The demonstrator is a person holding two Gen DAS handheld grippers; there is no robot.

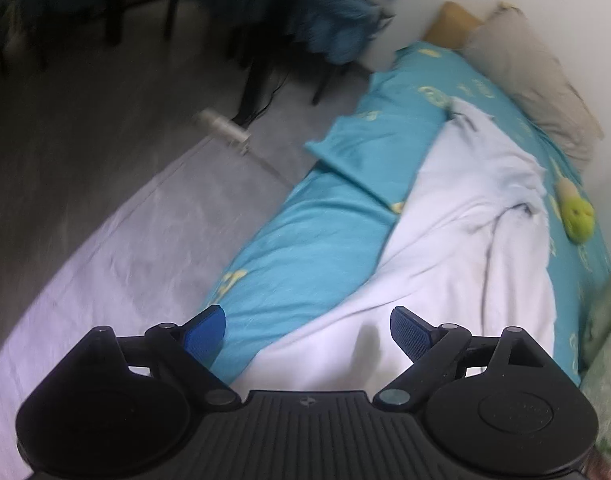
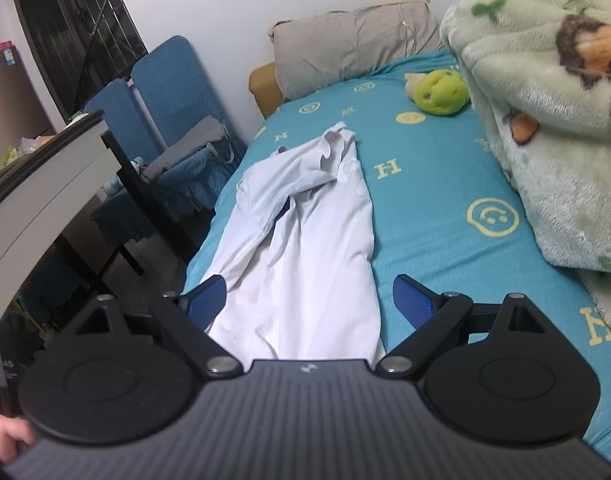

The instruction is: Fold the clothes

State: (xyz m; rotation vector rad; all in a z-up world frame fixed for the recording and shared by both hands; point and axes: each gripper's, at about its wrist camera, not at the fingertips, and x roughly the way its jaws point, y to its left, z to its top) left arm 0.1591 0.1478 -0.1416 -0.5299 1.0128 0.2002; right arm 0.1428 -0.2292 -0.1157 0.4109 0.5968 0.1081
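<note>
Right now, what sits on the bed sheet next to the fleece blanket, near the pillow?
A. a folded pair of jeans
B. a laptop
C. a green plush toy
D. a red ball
C: a green plush toy lies on the teal bed sheet, between the gray pillow and the fleece blanket.

Black ribbed left gripper [image 1: 307,330], right gripper [image 2: 307,300] alike, blue textured pads [image 2: 411,306], silver pivot screws, round black housings

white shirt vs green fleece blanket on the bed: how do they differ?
The white shirt is thin, plain and spread fairly flat mid-bed; the green fleece blanket is thick, animal-printed and heaped high along the bed's right side. The shirt lies between the open right tool; the blanket doesn't. Both rest on the teal sheet.
</note>
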